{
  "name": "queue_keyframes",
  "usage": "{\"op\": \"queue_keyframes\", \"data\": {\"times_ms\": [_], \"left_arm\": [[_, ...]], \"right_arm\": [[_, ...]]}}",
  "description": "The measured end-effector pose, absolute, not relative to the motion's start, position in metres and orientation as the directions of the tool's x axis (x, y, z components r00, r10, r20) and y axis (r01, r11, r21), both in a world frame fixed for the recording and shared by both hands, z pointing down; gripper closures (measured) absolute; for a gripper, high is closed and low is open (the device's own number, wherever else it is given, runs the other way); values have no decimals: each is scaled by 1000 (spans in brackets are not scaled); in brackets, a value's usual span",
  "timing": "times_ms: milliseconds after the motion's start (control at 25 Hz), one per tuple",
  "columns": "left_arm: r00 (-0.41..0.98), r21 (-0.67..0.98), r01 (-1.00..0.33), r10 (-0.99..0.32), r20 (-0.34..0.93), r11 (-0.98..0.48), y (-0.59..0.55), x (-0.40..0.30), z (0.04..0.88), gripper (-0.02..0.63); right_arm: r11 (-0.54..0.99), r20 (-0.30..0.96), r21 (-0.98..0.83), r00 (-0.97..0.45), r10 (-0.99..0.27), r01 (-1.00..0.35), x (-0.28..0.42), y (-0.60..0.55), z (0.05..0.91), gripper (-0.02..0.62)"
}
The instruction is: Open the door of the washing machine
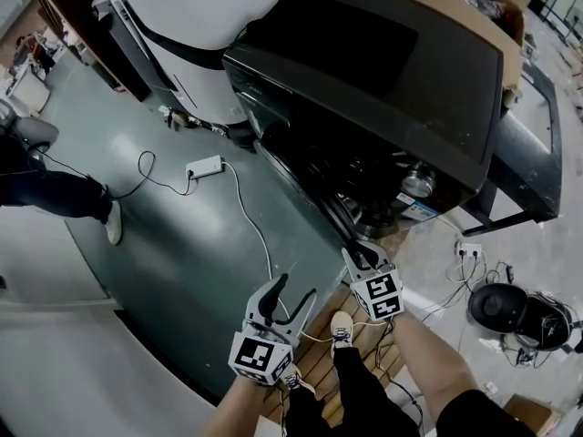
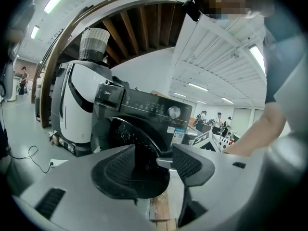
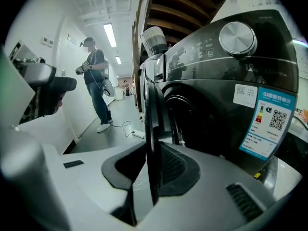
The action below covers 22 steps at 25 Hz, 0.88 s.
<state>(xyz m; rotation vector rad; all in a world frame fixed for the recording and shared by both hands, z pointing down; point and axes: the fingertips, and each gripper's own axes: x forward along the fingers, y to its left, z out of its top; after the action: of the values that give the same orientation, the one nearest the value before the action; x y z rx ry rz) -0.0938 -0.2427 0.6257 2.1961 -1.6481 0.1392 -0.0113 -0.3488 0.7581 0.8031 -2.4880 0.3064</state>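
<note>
Right gripper [image 3: 153, 158] is closest in: the door [image 3: 153, 105] runs straight through its jaws, seen edge-on. It's at the front of the washing machine [image 3: 231, 105], at the door's free edge, on the side under the control dial [image 3: 237, 36]. The jaws are closed down to roughly the door's thickness. The ribbed pad [image 3: 175, 165] on the washing-machine side sits against the door's inner face. The other jaw sits on the outer face with no visible gap, so I read it as clamped on the door edge.

Door is ajar, swung part-way out from the washing machine's front. It stands upright, and the free edge runs vertically through the jaws and points away from the drum opening, toward the person. From the head view the door [image 1: 310, 198] reads as a diagonal line leaving the washing machine [image 1: 383, 71]. Its hinge end is toward the white appliance [image 1: 191, 25], and its free end is at the right gripper [image 1: 369, 260].

Left gripper [image 1: 290, 294] is off the washing machine, out in front of the door's outer face and nearer the person than the right one. Its jaws are apart and hold nothing. Its own view looks between them [image 2: 151, 165] at the round dark door [image 2: 130, 138] and the control panel [image 2: 149, 105] beyond. It isn't touching the door or the washing machine.
</note>
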Motion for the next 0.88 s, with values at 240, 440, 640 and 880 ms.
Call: {"op": "queue_keyframes", "data": {"times_ms": [240,440,640,880], "left_arm": [[312,255,-938,-893,324,-235,-244,-99,640,359],[308,270,-937,-888,341,-221,-244,-106,655,359],[308,284,-935,-881,359,-212,-243,-112,672,359],[297,293,-937,-873,385,-190,-239,-120,691,357]], "right_arm": [[814,520,-72,-718,-462,-576,-31,-327,758,502],[835,515,-90,-743,-428,-543,-47,-306,759,491],[874,504,-114,-786,-358,-472,-70,-281,756,477],[911,481,-126,-827,-290,-392,-91,-253,749,472]]}}
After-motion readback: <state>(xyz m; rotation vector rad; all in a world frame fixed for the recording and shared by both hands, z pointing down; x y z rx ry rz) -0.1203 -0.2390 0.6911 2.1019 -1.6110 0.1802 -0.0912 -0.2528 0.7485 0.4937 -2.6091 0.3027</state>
